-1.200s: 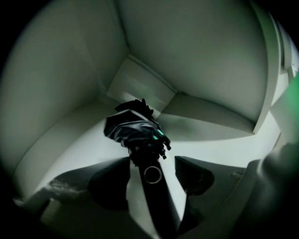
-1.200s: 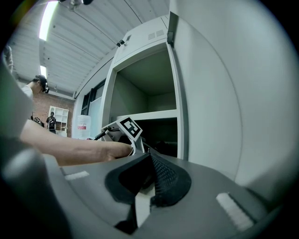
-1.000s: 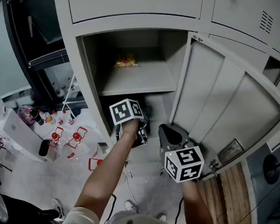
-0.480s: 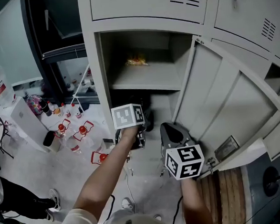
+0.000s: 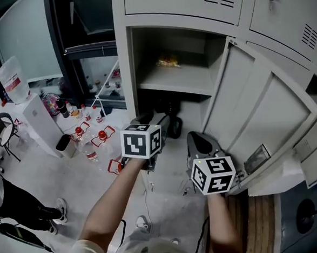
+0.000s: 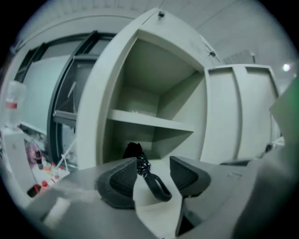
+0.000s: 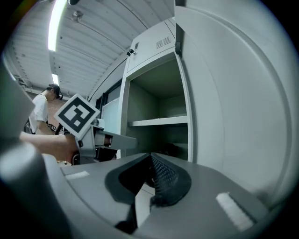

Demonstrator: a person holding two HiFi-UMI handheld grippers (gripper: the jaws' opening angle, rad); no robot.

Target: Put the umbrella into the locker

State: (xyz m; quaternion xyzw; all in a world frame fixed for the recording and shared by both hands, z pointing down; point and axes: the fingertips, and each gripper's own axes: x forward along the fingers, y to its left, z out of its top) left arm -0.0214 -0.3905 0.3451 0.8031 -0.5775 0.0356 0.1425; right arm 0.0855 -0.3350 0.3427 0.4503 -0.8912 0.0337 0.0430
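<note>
The black folded umbrella [image 6: 134,151] lies in the open locker's lower compartment, under the shelf [image 6: 149,122]; the head view shows it as a dark shape [image 5: 167,119]. Its wrist strap [image 6: 156,185] trails toward me. My left gripper [image 6: 152,175] hangs in front of that compartment. Its jaws have just been closing, but a gap remains and the pads do not press on the strap seen between them. My right gripper [image 7: 150,161] is shut on nothing, low beside the open door [image 5: 254,108]. In the head view the left gripper [image 5: 154,121] is left of the right gripper [image 5: 196,139].
A yellow packet [image 5: 168,62] sits on the shelf. Red-capped bottles [image 5: 95,144], a white box [image 5: 36,118] and a water jug [image 5: 12,79] stand on the floor at left. A cable [image 5: 146,197] lies below. A person [image 7: 44,105] stands off to the left.
My left gripper has drawn back and risen from the lower compartment and has rolled; the umbrella stays inside. The head view has swung left. The right gripper has barely moved.
</note>
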